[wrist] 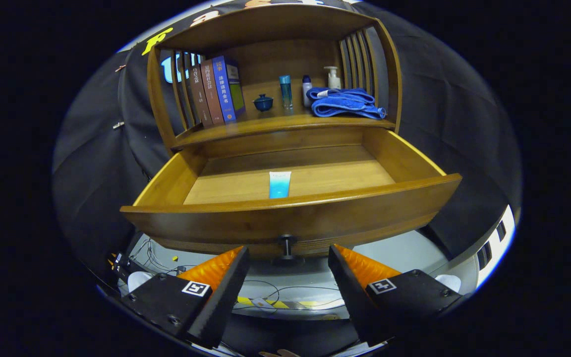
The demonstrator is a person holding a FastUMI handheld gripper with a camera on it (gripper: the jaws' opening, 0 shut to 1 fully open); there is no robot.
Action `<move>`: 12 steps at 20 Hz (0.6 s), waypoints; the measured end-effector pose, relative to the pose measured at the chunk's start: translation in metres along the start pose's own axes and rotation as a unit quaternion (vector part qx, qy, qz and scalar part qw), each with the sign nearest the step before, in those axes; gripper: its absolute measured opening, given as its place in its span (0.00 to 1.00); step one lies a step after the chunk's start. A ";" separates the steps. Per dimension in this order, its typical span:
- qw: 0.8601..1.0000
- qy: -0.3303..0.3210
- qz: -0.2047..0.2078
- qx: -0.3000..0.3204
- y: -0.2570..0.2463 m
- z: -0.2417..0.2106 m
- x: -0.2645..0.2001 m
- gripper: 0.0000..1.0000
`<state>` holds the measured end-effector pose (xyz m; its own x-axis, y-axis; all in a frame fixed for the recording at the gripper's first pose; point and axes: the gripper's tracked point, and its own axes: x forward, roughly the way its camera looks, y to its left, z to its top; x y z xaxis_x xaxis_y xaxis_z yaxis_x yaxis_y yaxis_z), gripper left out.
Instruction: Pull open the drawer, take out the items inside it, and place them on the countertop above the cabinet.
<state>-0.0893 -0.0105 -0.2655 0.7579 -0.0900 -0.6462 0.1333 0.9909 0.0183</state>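
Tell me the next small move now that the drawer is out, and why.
Probably lift the gripper up over the drawer front and reach toward the blue tube. The drawer stands pulled open, the fingers are spread apart and hold nothing just short of the knob, and the tube lies flat inside, just behind the front panel.

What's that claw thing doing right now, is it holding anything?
Gripper: open and holding nothing; its fingers stand apart on either side of the drawer knob, not touching it.
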 end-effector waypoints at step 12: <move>0.999 0.024 0.020 -0.023 0.036 0.110 0.069 1.00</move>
<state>0.0378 0.0080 -0.2253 0.7299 -0.0473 -0.6819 0.0744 0.9972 0.0104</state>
